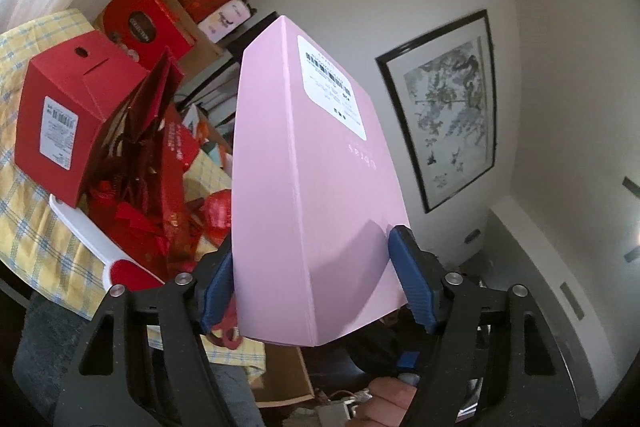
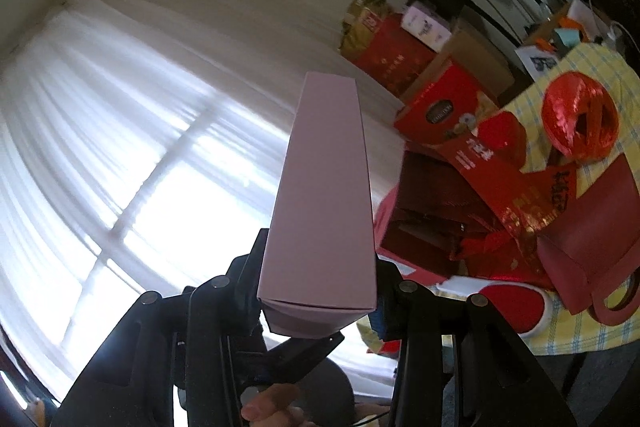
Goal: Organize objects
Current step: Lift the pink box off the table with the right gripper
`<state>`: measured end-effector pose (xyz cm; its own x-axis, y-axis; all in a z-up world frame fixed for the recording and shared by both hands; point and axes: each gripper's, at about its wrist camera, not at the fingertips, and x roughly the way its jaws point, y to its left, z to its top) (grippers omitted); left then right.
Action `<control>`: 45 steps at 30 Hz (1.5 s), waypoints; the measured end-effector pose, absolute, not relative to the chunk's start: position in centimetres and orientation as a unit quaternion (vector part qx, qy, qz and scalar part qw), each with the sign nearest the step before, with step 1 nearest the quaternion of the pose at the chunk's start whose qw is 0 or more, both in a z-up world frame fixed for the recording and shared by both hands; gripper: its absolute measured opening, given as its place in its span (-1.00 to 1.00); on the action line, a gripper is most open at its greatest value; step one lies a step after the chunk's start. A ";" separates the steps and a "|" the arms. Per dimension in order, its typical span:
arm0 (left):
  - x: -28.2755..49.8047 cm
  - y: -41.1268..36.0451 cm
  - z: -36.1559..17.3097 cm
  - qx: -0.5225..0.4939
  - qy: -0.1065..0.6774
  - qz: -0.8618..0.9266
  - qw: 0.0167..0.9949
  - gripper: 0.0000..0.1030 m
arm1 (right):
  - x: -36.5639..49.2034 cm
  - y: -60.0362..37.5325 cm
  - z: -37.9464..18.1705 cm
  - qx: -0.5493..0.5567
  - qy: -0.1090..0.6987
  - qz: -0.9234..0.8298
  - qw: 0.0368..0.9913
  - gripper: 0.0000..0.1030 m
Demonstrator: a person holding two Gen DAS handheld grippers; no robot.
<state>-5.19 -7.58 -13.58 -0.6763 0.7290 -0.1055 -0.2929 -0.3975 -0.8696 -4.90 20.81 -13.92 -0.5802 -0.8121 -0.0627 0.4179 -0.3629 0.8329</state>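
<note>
Lifting a pink box [image 1: 316, 187] clear of the clutter, that is the step in hand as I read it: both grippers have it, up in the air, nothing beneath it. The left gripper [image 1: 310, 287] has its blue pads [image 1: 412, 279] pressed on the two broad faces near the box's lower end, jaws set fairly wide around it. The right gripper [image 2: 318, 291] pinches the same pink box [image 2: 324, 195] across its narrow side, jaws closer together, box standing up straight ahead of them.

Off to the left of the left jaws sits a red carton [image 1: 68, 119] with a white barcode label, on a yellow checked cloth [image 1: 24, 219] over the tabletop, among red paper scraps. To the right of the right jaws lie a red ribbon spool [image 2: 580, 115] and a red handbag [image 2: 592, 247].

Writing now: the pink box carries a white barcode sticker [image 1: 332, 87], its print too small to read, and a faint word that looks like "Ubras", seen upside down. A red gift box [image 1: 140, 27] behind shows "COLLECTION" on a dark oval.

Next move, I judge, calls for a free spot to set it down, both grips kept level so it does not twist.
</note>
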 end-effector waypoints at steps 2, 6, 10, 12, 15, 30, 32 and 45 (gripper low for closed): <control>-4.7 -7.8 -12.7 -0.234 -0.445 0.799 0.329 0.27 | -4.4 20.9 -13.2 0.231 -0.409 -0.788 0.398 -0.19; -3.3 -7.8 -11.1 -0.204 -0.428 0.817 0.328 0.27 | -3.6 20.9 -12.0 0.216 -0.408 -0.785 0.413 -0.18; -2.4 -7.8 -10.0 -0.190 -0.415 0.829 0.323 0.27 | -2.8 20.8 -11.1 0.208 -0.404 -0.789 0.414 -0.17; -2.1 -7.7 -9.6 -0.190 -0.412 0.831 0.322 0.27 | -2.6 20.8 -10.9 0.207 -0.402 -0.791 0.413 -0.16; -1.6 -7.6 -9.1 -0.184 -0.407 0.835 0.321 0.27 | -2.2 20.7 -10.5 0.204 -0.397 -0.795 0.410 -0.16; 1.9 -7.5 -5.3 -0.141 -0.390 0.844 0.341 0.27 | 1.6 21.1 -6.7 0.159 -0.377 -0.806 0.428 -0.15; 2.2 -7.2 -4.9 -0.140 -0.390 0.841 0.349 0.27 | 2.3 21.3 -6.2 0.156 -0.377 -0.809 0.424 -0.15; 4.2 -4.4 -2.6 -0.117 -0.365 0.840 0.385 0.27 | 6.3 23.8 -3.9 0.117 -0.363 -0.830 0.406 -0.13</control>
<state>4.15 -4.43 -2.60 -0.6766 0.7315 0.0842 -0.5602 -0.4371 -0.7037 6.26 23.82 -3.91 -0.6421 -0.7600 0.1008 0.5896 -0.4054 0.6986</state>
